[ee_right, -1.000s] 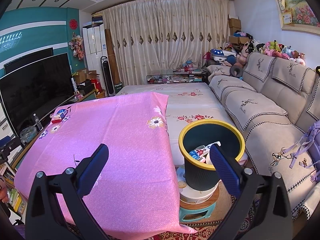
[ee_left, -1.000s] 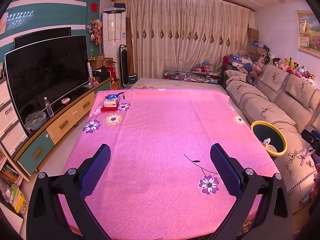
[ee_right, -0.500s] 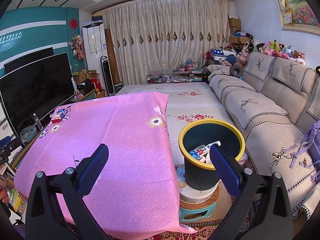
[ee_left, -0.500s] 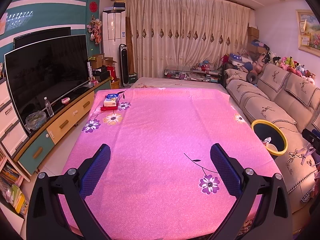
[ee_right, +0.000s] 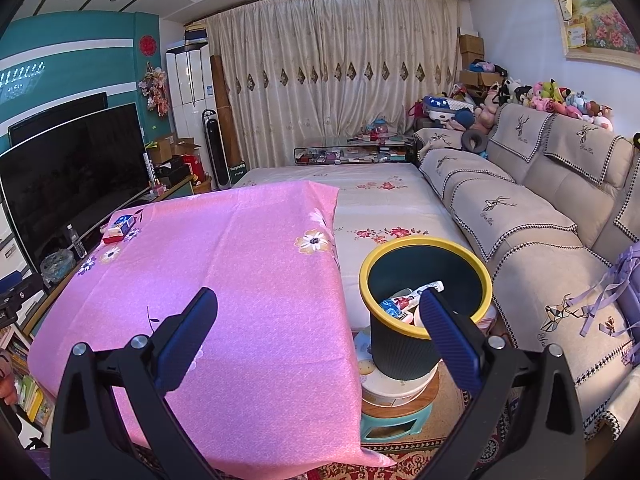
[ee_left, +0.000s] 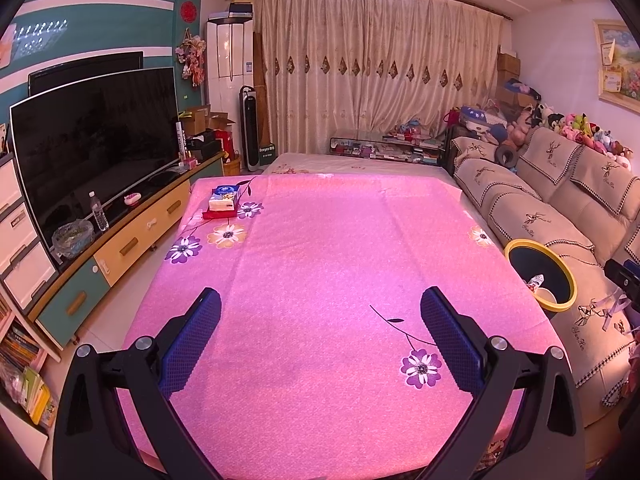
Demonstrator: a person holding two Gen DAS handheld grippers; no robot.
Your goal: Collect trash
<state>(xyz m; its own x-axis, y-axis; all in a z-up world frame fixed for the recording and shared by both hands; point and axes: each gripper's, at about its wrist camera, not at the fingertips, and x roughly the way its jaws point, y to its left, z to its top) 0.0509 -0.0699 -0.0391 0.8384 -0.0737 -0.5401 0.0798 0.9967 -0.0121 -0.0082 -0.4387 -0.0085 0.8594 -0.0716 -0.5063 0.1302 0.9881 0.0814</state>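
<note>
A long table [ee_left: 320,248] draped in a bright pink flowered cloth fills the left wrist view. The left gripper [ee_left: 320,336] hangs over the near end of the table with its two blue-padded fingers [ee_left: 192,340] spread wide and nothing between them. At about 10 o'clock on the far part of the cloth sits a tissue box [ee_left: 225,197] on a flat red package, well apart from the gripper. At 3 o'clock, just off the table's right edge, a dark trash bin [ee_left: 558,304] with a yellow rim stands in front of a beige sofa [ee_left: 532,216]; a bit of wrapper shows inside it. A large dark television [ee_left: 92,148] lines the wall at 9 o'clock, and cream curtains [ee_left: 376,72] hang at 12 o'clock. In the right wrist view, the right gripper [ee_right: 320,336] is also released, fingers wide apart and empty, hovering near the table's right front corner. The trash bin [ee_right: 400,344] lies at 4 o'clock, partly behind the right finger, raised on a stack of a round tin and a small teal stool [ee_right: 396,424]. Crumpled packets and wrappers [ee_right: 404,300] lie inside the bin. The pink cloth near both grippers is bare.
</note>
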